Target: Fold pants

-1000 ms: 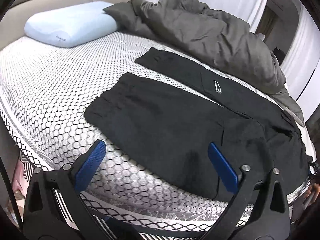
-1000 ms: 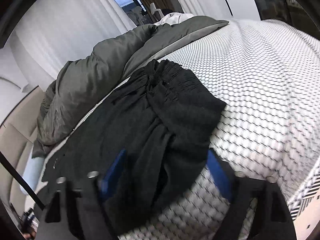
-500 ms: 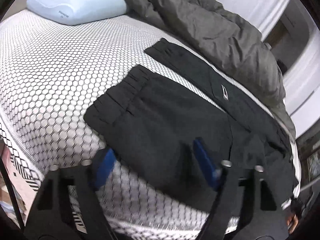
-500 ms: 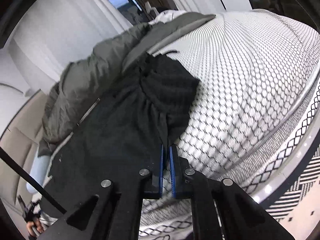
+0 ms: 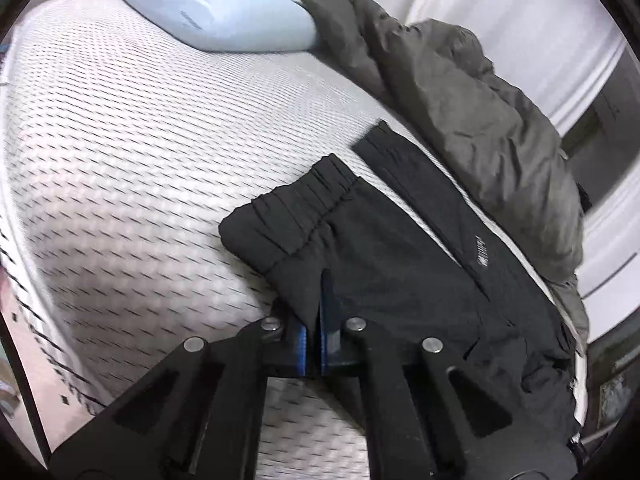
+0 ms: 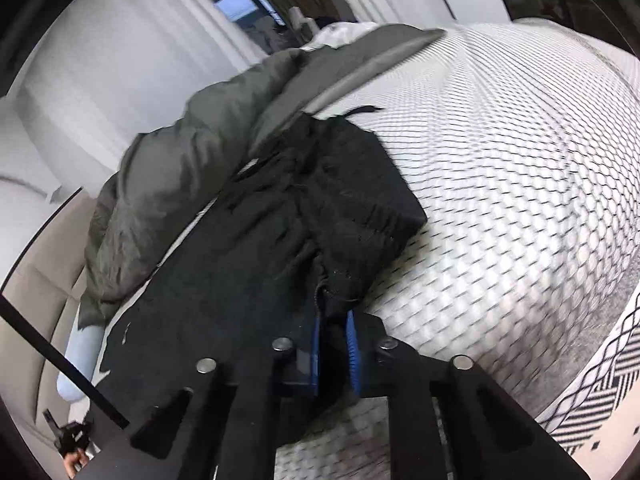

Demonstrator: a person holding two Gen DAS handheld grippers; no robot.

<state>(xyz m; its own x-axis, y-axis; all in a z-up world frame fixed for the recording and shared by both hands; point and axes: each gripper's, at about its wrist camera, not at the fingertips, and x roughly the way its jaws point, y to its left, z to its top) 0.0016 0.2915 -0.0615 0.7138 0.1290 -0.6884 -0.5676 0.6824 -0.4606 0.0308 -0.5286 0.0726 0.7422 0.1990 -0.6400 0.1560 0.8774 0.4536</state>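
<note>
Black pants (image 5: 400, 272) lie spread on the white honeycomb-patterned mattress (image 5: 140, 160), one leg with a gathered cuff (image 5: 296, 212) near me, the other leg (image 5: 436, 208) farther back. My left gripper (image 5: 318, 312) is shut on the near edge of the pants just behind the cuff. In the right wrist view the pants (image 6: 248, 280) show their bunched waistband end (image 6: 360, 200). My right gripper (image 6: 334, 344) is shut on the near edge of the pants there, cloth bunched between the blue pads.
A grey duvet (image 5: 460, 104) is heaped along the far side of the bed, touching the pants; it also shows in the right wrist view (image 6: 192, 168). A pale blue pillow (image 5: 216, 12) lies at the head. The mattress edge (image 6: 592, 392) drops off close to my right gripper.
Both grippers were open a second ago. The right one shut on the waistband end half a second ago; the left one moved forward and has now shut on the leg edge.
</note>
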